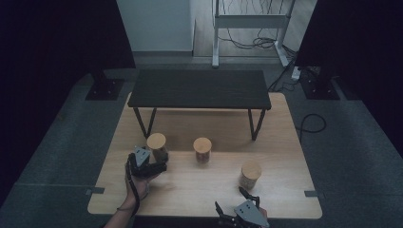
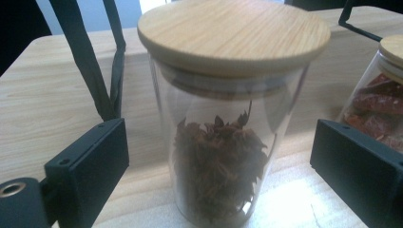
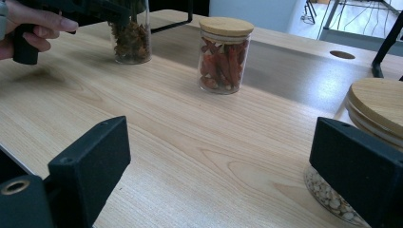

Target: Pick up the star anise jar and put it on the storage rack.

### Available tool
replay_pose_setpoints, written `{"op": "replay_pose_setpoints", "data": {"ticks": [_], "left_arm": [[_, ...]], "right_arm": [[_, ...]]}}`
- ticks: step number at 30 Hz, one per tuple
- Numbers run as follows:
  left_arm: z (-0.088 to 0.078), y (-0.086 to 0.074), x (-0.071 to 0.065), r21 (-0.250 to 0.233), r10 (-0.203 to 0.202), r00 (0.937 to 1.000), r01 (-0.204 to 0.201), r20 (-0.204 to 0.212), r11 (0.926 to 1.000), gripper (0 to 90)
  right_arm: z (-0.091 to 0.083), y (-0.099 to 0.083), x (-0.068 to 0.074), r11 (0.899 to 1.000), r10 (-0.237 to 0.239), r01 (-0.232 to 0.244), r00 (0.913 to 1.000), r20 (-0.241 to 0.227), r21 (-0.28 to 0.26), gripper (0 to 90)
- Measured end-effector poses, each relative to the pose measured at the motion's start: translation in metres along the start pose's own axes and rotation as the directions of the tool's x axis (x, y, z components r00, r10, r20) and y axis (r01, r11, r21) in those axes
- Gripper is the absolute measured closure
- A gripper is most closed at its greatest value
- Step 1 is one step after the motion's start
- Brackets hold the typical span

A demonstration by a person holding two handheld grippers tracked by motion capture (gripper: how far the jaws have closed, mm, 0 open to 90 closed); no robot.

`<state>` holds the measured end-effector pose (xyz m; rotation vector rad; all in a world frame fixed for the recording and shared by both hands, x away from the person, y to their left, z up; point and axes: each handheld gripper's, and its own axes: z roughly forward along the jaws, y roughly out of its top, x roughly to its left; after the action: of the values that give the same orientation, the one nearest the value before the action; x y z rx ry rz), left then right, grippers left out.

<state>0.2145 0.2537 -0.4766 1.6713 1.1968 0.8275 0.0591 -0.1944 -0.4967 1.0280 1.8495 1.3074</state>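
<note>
A glass jar of dark star anise (image 2: pixel 233 33) with a round wooden lid stands at the table's left (image 1: pixel 157 147). My left gripper (image 2: pixel 223 152) is open, one jaw on each side of this jar, with a narrow gap at both pads. In the high view a hand holds the left gripper (image 1: pixel 159 164) just in front of the jar. My right gripper (image 3: pixel 225 161) is open and empty near the front edge (image 1: pixel 233 200). A jar of pale seeds (image 3: pixel 375 109) stands beside its right jaw (image 1: pixel 250 174).
A jar of red chillies (image 1: pixel 202 149) stands mid-table (image 3: pixel 224 54) (image 2: pixel 380 99). A low black bench (image 1: pixel 199 89) spans the back of the wooden table (image 1: pixel 190 190). Bare wood lies between the jars and the front edge.
</note>
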Motion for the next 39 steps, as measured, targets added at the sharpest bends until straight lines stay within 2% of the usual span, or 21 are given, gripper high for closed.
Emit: {"op": "replay_pose_setpoints", "data": {"ticks": [23,33,37,39], "left_arm": [[0.027,0.007,-0.005,0.012,0.008,0.9999,-0.008,-0.01,0.9999,5.5],[0.027,0.005,-0.004,0.002,0.012,0.9998,-0.012,-0.015,0.9999,9.3],[0.027,0.003,-0.004,-0.001,0.013,0.9996,-0.013,-0.026,0.9999,14.1],[0.028,-0.001,0.0,-0.012,0.015,0.9999,-0.015,-0.005,0.9998,17.1]], "right_arm": [[0.001,0.0,0.0,1.0,0.011,-0.011,0.9999,0.005,0.01,5.8],[0.002,0.0,0.001,1.0,0.009,-0.009,0.9999,0.007,0.013,5.9],[0.002,0.0,0.001,1.0,0.009,-0.009,0.9999,0.008,0.013,6.0],[0.001,0.0,0.001,1.0,0.01,-0.01,0.9999,0.008,0.012,6.2]]}}
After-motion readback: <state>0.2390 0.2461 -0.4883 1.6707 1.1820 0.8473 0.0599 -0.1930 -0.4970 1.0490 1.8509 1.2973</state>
